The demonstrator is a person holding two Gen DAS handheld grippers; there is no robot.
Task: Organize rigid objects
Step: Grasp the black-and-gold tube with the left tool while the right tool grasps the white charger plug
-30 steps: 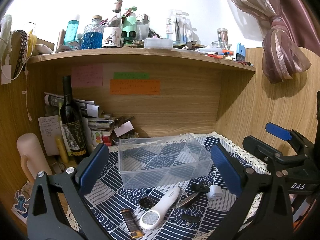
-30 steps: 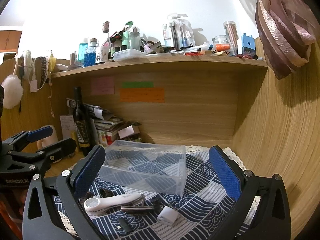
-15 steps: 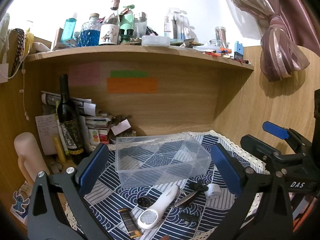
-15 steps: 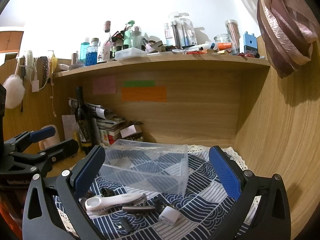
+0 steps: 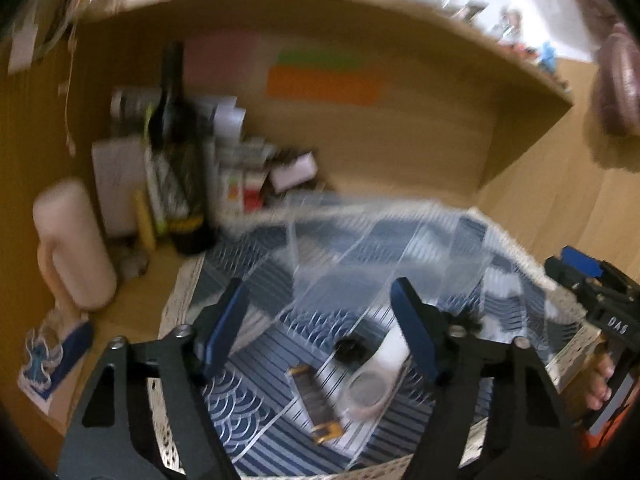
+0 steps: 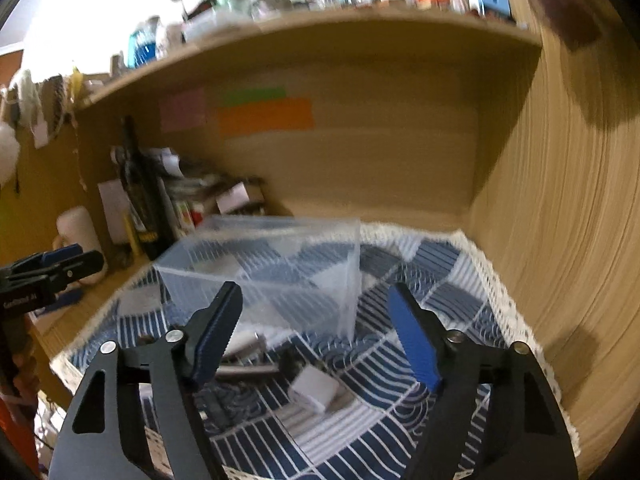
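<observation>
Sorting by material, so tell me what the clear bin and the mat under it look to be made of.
Clear bin: seemingly thin rigid plastic, glossy; the mat pattern shows through its walls and edges glint. Mat: apparently woven cloth, matte, printed blue-and-white, with a lace-like cream trim; blur leaves the weave uncertain.

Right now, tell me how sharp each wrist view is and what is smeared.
Left wrist view: heavy motion blur; the clear box, bottle and sticky notes smear, only the left tongs stay crisp. Right wrist view: milder blur; the shelf clutter streaks, the box is soft, the right tongs sharp. Both bow from fisheye.
</observation>
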